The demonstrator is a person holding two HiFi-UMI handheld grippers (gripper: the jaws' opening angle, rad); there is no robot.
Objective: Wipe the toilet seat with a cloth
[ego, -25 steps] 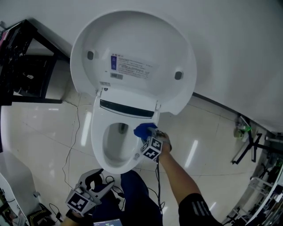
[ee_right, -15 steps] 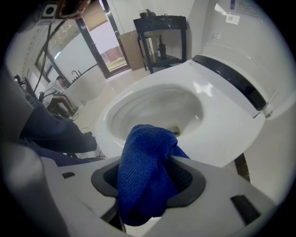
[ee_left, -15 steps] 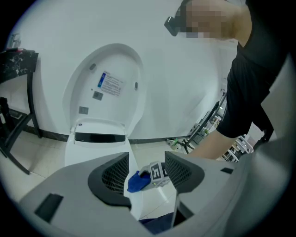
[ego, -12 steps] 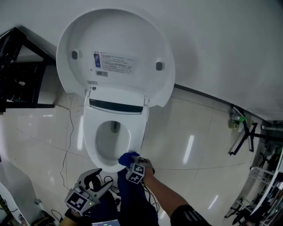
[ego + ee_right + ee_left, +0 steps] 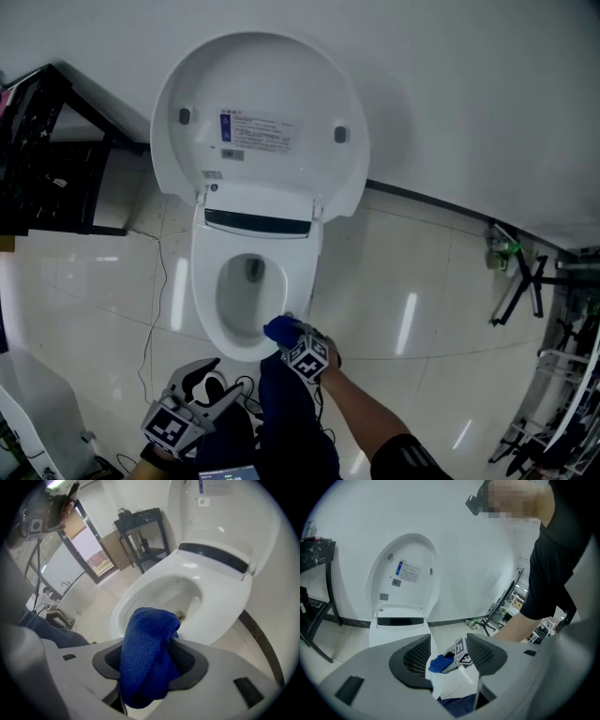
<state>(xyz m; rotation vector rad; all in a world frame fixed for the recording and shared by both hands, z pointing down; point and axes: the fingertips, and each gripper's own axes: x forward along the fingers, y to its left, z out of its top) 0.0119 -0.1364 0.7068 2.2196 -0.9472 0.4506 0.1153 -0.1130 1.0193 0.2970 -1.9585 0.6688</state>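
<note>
The white toilet stands with its lid (image 5: 262, 122) raised and its seat (image 5: 204, 291) down over the bowl. My right gripper (image 5: 285, 332) is shut on a bunched blue cloth (image 5: 278, 327) at the seat's front right edge. In the right gripper view the cloth (image 5: 147, 658) fills the jaws, with the seat (image 5: 225, 597) just beyond. My left gripper (image 5: 214, 382) hangs open and holds nothing, low and near the front of the toilet. From the left gripper view I see the cloth (image 5: 438, 663) between the open left gripper (image 5: 447, 656) jaws, farther off.
A black rack (image 5: 47, 159) stands left of the toilet, and a thin cable (image 5: 155, 309) runs over the tiled floor beside it. Metal stands (image 5: 525, 291) crowd the right side. The person's blue trouser leg (image 5: 291, 431) is right below the grippers. A white wall is behind the lid.
The right gripper has carried the cloth from the seat's right side back to its front right edge. The left gripper has stayed put, open.
</note>
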